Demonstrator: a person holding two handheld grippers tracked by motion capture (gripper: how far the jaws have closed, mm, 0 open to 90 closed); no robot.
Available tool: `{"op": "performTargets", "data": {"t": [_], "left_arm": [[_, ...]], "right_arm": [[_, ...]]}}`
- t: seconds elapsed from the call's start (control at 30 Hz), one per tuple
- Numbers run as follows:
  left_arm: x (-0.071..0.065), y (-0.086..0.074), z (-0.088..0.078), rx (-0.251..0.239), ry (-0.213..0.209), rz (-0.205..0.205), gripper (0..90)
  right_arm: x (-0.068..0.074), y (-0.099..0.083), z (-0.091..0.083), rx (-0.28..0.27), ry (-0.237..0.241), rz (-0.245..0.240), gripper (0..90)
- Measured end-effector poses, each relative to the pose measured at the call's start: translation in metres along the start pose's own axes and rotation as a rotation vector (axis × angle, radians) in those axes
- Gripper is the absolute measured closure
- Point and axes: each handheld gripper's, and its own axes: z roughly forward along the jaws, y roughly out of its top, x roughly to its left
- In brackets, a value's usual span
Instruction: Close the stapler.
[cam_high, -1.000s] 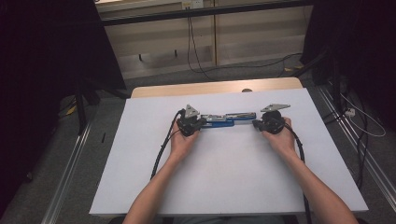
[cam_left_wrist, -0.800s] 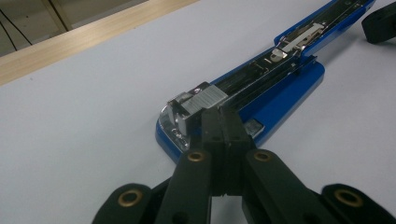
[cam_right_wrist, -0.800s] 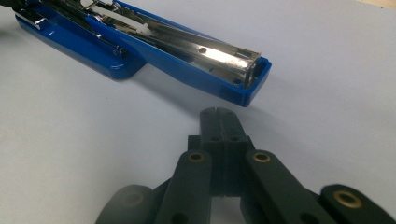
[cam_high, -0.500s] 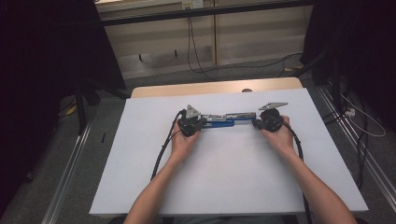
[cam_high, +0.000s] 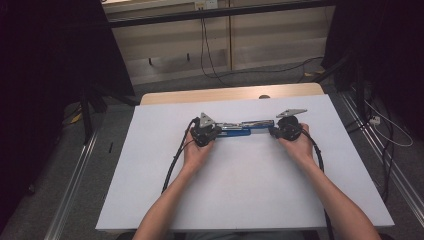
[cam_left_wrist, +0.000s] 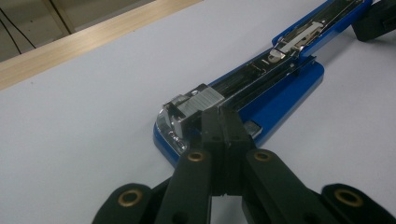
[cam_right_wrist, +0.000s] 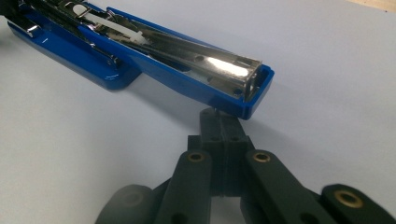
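Where both tools (cam_high: 216, 131) (cam_high: 272, 131) sit closed — blue stapler (cam_high: 240, 129) unfolded, long axis left-right.

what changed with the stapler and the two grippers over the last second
Nothing visibly changed. The opened blue stapler lies flat on the white sheet as before, with the left gripper shut at one end and the right gripper shut at the other.

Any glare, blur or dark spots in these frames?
High view: white sheet evenly lit, surroundings dark on both sides, soft overall. Left gripper view: sharp on the stapler, small highlights on its chrome front; black links at the bottom edge soft. Right gripper view: bright glare patch on the stapler's chrome top, right gripper links at bottom blurred.
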Motion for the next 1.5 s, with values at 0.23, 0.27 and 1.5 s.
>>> {"op": "performTargets", "data": {"t": [0.23,0.27,1.5], "left_arm": [[0.0000,-0.0001,0.0000,-0.001,0.000,0.000,90.0],[-0.0003,-0.0002,0.0001,-0.003,-0.001,-0.001,90.0],[-0.0025,0.0000,-0.0004,0.000,0.010,0.041,90.0]], "right_arm": [[0.0004,0.0014,0.0021,-0.003,0.006,-0.003,90.0],[0.0004,0.0013,0.0023,-0.005,0.006,-0.003,90.0],[0.0047,0.0049,0.0033,-0.041,0.006,-0.003,90.0]]}}
